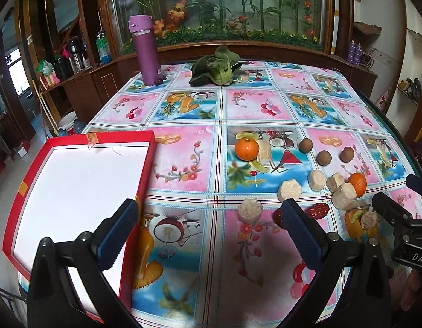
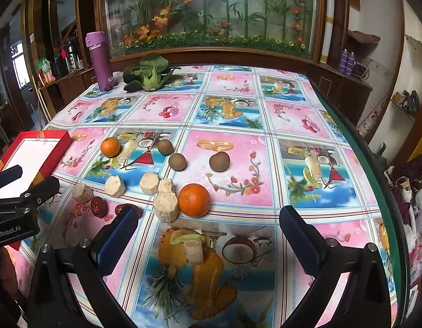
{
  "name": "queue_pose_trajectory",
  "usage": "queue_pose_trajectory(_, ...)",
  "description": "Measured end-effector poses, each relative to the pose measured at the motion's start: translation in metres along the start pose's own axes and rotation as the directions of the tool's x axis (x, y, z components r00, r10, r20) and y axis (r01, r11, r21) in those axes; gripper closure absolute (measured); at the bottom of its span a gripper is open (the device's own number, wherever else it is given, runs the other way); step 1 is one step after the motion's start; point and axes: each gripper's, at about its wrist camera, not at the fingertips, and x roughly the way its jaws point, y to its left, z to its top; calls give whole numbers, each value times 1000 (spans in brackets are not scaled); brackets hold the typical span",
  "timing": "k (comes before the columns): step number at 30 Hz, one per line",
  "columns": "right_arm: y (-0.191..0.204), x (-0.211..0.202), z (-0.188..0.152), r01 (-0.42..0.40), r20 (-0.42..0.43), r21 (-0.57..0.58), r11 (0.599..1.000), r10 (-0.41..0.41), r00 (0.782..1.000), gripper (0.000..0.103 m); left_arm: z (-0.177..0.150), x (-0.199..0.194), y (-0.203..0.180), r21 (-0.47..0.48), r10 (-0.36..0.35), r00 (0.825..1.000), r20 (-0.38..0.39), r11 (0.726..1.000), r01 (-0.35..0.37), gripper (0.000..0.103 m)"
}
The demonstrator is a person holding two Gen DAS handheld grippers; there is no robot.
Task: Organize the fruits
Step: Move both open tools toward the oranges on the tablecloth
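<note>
Left tool gaping over cloth; red tray beside; oranges beyond.

Bright daylight, glare whitening the red tray floor, fisheye bending and darkening corners, centre sharp

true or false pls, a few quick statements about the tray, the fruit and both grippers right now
1. The red tray is empty. True.
2. Both oranges touch each other. False: one orange sits apart near the tray; the other orange is beside the pale cylindrical pieces.
3. The right gripper grips an orange. False: it is open and holds nothing.
4. Three brown round fruits lie on the tablecloth. True.
5. The left gripper is open. True.
6. The purple bottle lies on its side. False: it stands upright.
</note>
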Motion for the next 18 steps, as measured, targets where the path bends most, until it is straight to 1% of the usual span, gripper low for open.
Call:
queue_pose_trajectory(3,-5,6,1,10,-13,3,1000,-10,1000,4,3,3,-1,5,-7,1000,-5,1000,7,0)
queue_pose_trajectory(5,-11,11,2,-2,-29,21,1000,3,1000,12,7,8,-2,20,-17,1000,-12,1000,17,0)
queue_pose_trajectory(6,-16,16,3,-16,-43,40,999,18,999,14,11,12,-3,30,-22,999,-23,999,23,0)
queue_pose_trajectory(7,-18,19,4,-20,-51,54,998,23,998,18,16,16,-3,37,-25,999,-30,999,27,0)
queue_pose_trajectory(8,-22,23,5,-20,-62,67,998,24,998,24,20,20,-3,43,-25,999,-29,999,26,0)
queue_pose_trajectory(9,-22,27,5,-23,-72,73,997,28,997,27,24,24,-2,54,-23,999,-26,998,25,0)
queue_pose_trajectory(11,-23,32,6,-37,-89,76,996,43,995,37,34,36,0,75,-25,999,-40,997,28,0)
queue_pose_trajectory(13,-22,35,7,-62,-88,77,995,69,994,39,43,48,2,85,-46,997,-63,995,52,0)
queue_pose_trajectory(14,-22,35,8,-71,-85,79,994,77,993,41,46,53,3,93,-51,996,-70,994,58,0)
queue_pose_trajectory(16,-22,38,9,-92,-88,87,992,100,991,42,52,63,2,116,-53,995,-84,991,63,0)
queue_pose_trajectory(17,-22,40,10,-109,-95,93,990,118,988,42,55,65,1,126,-62,995,-84,989,73,0)
queue_pose_trajectory(18,-23,42,10,-140,-109,108,984,152,982,42,57,68,1,133,-75,993,-86,987,86,0)
